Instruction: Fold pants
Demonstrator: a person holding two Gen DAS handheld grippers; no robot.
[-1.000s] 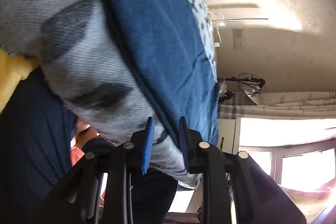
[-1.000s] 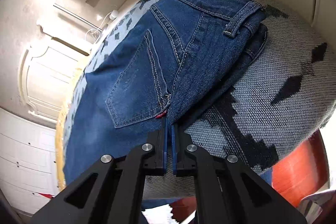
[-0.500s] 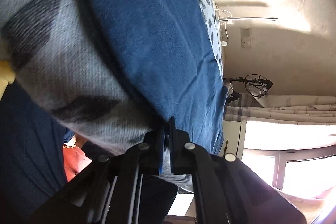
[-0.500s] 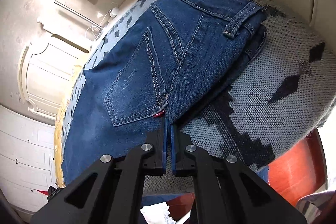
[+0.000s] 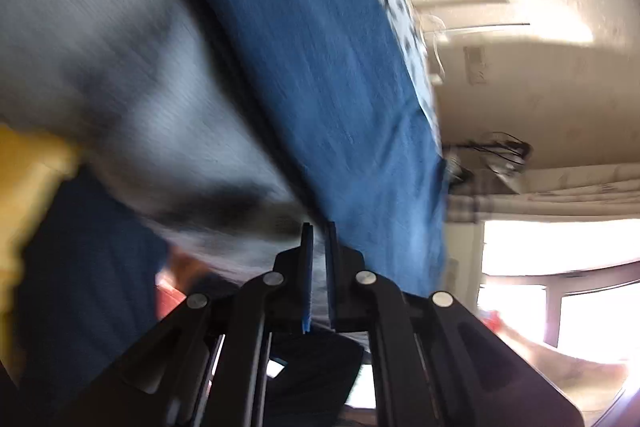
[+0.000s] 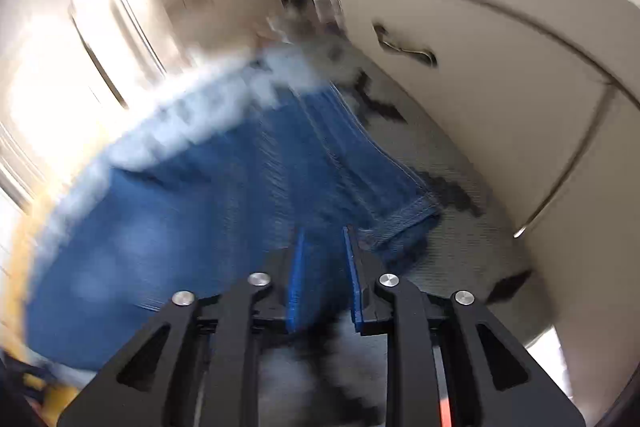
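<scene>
The blue denim pants (image 5: 340, 75) lie flat on a grey blanket with black marks (image 5: 132, 99). In the left wrist view my left gripper (image 5: 318, 227) is at the near edge of a pant leg. Its blue pads are almost together, with a thin strip of cloth between them. In the right wrist view the pants (image 6: 192, 219) spread to the left, and a stitched hem (image 6: 412, 215) lies just right of the fingers. My right gripper (image 6: 323, 233) hovers low over the denim with its pads apart. Both views are blurred by motion.
The blanket (image 6: 472, 251) covers a bed-like surface. A cream cabinet door with a dark handle (image 6: 404, 47) stands close on the right. A yellow cloth (image 5: 28, 195) shows at the left edge, and a bright window (image 5: 560, 247) is beyond.
My right gripper has opened off the pants' seam and swung sharply, so the waist end now sits further right. The left gripper closed on the leg edge half a second ago and now moves.
</scene>
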